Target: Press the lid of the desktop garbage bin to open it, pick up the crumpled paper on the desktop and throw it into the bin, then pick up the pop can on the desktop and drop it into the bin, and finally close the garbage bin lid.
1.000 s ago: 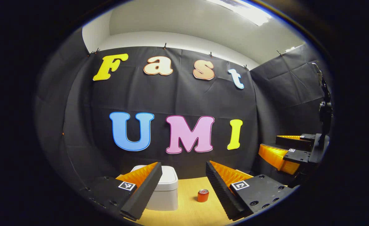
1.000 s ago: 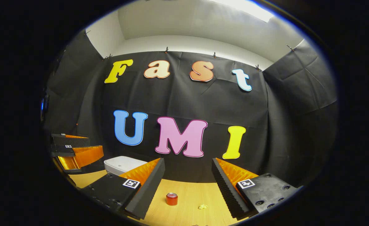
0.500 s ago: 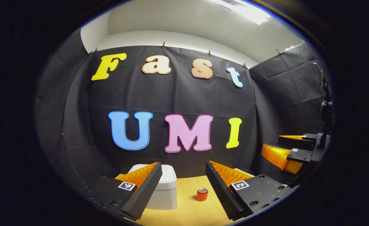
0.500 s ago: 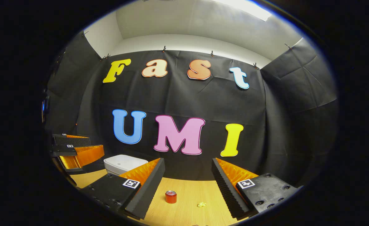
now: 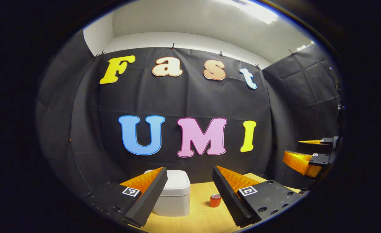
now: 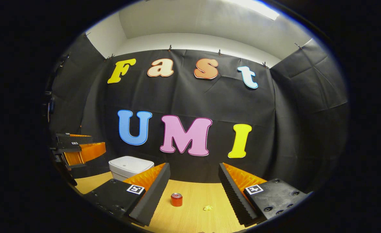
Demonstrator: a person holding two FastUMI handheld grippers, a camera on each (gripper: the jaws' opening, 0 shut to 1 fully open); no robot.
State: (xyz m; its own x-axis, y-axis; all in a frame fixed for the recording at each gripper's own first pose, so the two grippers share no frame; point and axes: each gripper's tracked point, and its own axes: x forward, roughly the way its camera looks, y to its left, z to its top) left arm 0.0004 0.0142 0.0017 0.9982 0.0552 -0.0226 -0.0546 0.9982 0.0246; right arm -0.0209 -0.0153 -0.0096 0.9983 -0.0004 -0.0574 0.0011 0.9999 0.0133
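Wooden desktop (image 6: 193,216) carries a white garbage bin (image 5: 174,194), lid down; red pop can (image 6: 176,199) upright beside crumpled paper (image 6: 207,207). Left gripper (image 5: 189,184) and right gripper (image 6: 194,183) hover spread, holding nothing. Can markings unreadable.

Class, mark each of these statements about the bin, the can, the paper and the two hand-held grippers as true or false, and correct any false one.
1. The bin has its lid shut. True.
2. The pop can lies on its side. False: it stands upright on the desktop.
3. The crumpled paper is inside the bin. False: it lies on the desktop, beside the can.
4. The right hand-held gripper is open and holds nothing. True.
5. The left hand-held gripper grips the can. False: it is open and holds nothing.
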